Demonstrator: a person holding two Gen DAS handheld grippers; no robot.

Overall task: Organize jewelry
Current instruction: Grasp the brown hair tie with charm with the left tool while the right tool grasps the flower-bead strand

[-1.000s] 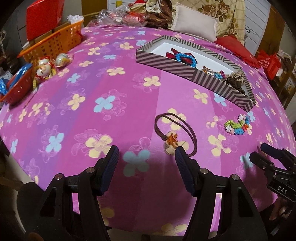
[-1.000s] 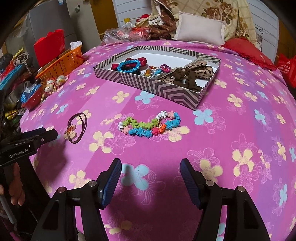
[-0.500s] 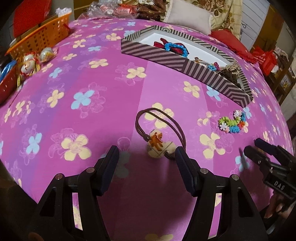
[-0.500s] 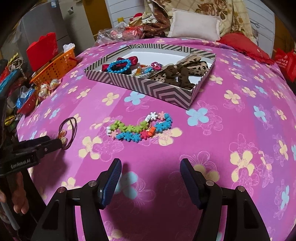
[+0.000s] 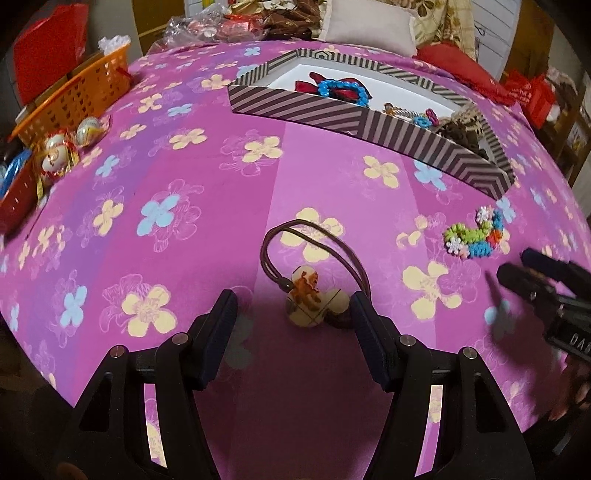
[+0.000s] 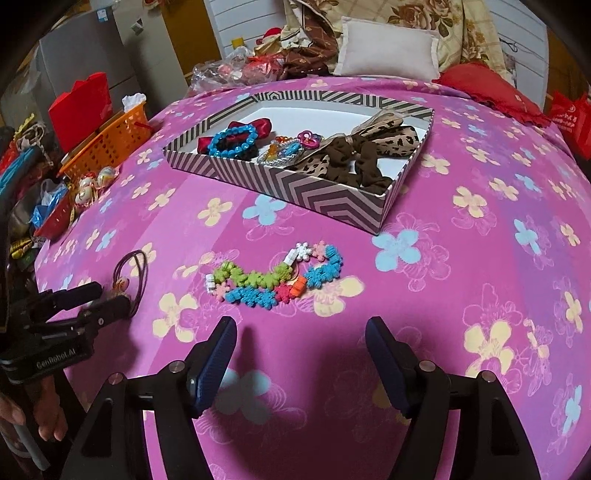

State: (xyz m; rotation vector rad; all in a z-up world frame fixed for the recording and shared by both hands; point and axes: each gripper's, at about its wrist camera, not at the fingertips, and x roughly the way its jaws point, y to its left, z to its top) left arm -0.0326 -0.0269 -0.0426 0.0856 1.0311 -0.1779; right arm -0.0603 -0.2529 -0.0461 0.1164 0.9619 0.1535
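Hand-held gripper (image 5: 291, 314) spread, pink floral bedspread (image 5: 184, 177)

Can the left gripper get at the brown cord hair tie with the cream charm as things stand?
Probably yes. The left gripper is open, and the brown cord hair tie with the cream charm lies just ahead between its fingers on bare cloth, nothing in between.

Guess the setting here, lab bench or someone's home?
Most likely a home bedroom: the work surface looks like a bed under a pink flowered sheet, with a pillow and floral bedding piled at the far end, and household clutter like an orange basket alongside.
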